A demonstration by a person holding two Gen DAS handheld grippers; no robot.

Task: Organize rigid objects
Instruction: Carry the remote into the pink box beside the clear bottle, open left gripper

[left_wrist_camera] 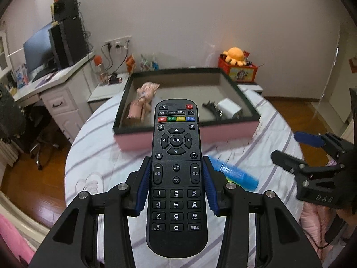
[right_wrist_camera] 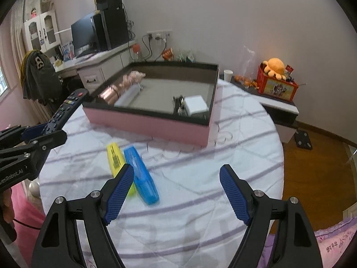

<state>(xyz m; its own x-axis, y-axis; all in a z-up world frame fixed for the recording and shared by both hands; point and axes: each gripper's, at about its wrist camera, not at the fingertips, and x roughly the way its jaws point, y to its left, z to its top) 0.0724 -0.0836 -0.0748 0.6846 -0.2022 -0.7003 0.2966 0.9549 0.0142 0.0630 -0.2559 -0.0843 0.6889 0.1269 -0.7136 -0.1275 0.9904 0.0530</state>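
left tongs: left gripper point(left_wrist_camera: 176, 187) clamped on the sides of a black remote point(left_wrist_camera: 176, 174), blue pads point(left_wrist_camera: 142, 189) pressing both long edges at the mid section
remote: buttons face the camera, red power key at the far end, held up off the bed, pointing toward the box
left tongs from the other view: seen at the left edge point(right_wrist_camera: 42, 131), remote point(right_wrist_camera: 64, 109) sticking out past the pads, raised beside the box's left corner
right tongs: right gripper point(right_wrist_camera: 176, 192) jaws wide apart, nothing between the pads point(right_wrist_camera: 118, 194), hanging over the striped bedsheet point(right_wrist_camera: 200, 178)
right tongs from the left view: at the right edge point(left_wrist_camera: 287, 147), jaws apart, empty
blue case: blue plastic case point(right_wrist_camera: 140, 174) flat on the sheet, just ahead of the right gripper's left pad, blurred
yellow case: yellow case point(right_wrist_camera: 117, 163) touching the blue one on its left side, partly hidden by the pad
box: pink box with black rim point(right_wrist_camera: 147, 122) on the sheet beyond the cases, open top
inside box: pink plush toy point(left_wrist_camera: 147, 91) and pinkish cylinder point(right_wrist_camera: 109, 95) on the left, white block point(right_wrist_camera: 196, 105) and dark comb-like item point(right_wrist_camera: 178, 103) on the right
background: desk with monitor point(left_wrist_camera: 38, 51) to the left, orange plush toy point(right_wrist_camera: 275, 67) on a red box at the right
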